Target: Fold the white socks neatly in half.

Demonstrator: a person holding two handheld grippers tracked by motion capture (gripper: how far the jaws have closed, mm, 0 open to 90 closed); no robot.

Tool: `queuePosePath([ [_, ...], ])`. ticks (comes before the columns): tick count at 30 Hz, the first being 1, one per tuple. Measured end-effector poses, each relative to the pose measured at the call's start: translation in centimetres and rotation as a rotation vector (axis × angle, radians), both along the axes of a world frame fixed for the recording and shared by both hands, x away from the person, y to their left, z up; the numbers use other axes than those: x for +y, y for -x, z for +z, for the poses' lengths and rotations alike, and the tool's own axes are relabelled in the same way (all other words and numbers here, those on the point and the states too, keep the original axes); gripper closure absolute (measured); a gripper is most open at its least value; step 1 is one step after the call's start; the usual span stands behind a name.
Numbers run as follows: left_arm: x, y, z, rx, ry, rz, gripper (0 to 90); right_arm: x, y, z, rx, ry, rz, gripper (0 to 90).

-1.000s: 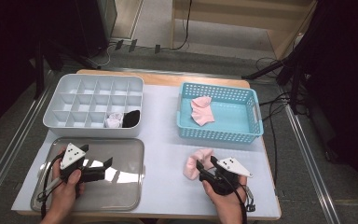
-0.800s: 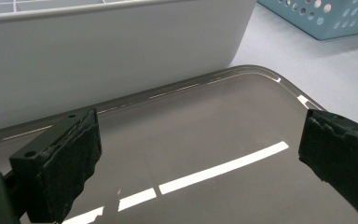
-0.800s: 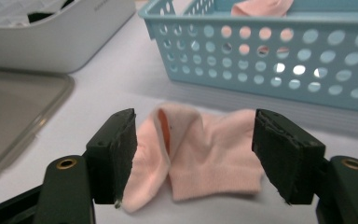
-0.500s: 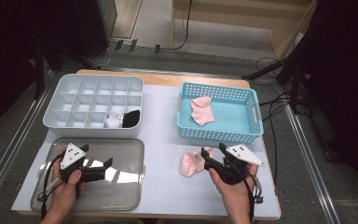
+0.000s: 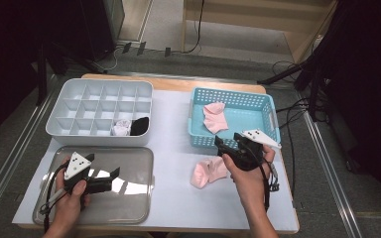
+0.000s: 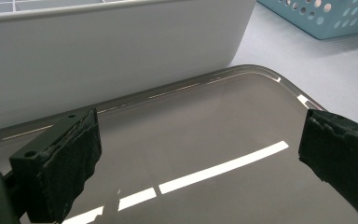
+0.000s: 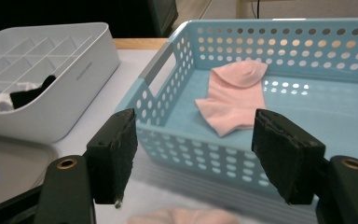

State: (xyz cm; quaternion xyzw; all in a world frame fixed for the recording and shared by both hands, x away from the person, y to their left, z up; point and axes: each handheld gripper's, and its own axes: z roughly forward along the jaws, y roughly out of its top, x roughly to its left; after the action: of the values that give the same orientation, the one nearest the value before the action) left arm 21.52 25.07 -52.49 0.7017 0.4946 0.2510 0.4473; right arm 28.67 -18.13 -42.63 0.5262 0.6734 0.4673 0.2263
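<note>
Pink sock (image 5: 209, 171) lies released below the empty, wide-jawed right gripper (image 5: 222, 147) (left gripper (image 5: 110, 177) likewise), probably heading basketward (image 5: 270, 118) next.

Materials/finish: mostly plastic and cloth, one glossy metal tray.

Tray (image 5: 144, 198): smooth polished metal, mirror-glossy, reflects ceiling lights. Divider box (image 5: 64, 130): white plastic, smooth, satin. Basket (image 7: 168, 116): light blue perforated plastic, slight sheen. Pink socks (image 5: 209, 171): soft matt knit cloth; same for pink socks in the basket (image 7: 233, 98). Black sock (image 5: 140, 126) and white sock (image 5: 121, 128): matt cloth. Table cover (image 5: 173, 129): pale, matt, smooth. Right gripper (image 7: 196, 154) pads (image 7: 286, 156): black foam-like rubber, rough, worn edges; left gripper (image 6: 200, 154) pads alike.
</note>
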Motion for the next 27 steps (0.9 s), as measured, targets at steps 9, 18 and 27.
queuePosePath([
  [9, 0.0, 0.0, 0.0, -0.001, 0.005, 0.000, 0.0, 0.9, -3.3, 0.8, 0.012, 0.026, -0.024, 31.6],
  [18, 0.1, 0.0, 0.0, -0.002, 0.009, 0.003, 0.0, 1.9, -6.3, 1.3, 0.011, 0.054, -0.045, 32.1],
  [27, 0.1, 0.0, 0.0, -0.003, 0.015, 0.005, 0.0, 2.5, -10.1, 1.3, 0.007, 0.076, -0.080, 32.7],
])
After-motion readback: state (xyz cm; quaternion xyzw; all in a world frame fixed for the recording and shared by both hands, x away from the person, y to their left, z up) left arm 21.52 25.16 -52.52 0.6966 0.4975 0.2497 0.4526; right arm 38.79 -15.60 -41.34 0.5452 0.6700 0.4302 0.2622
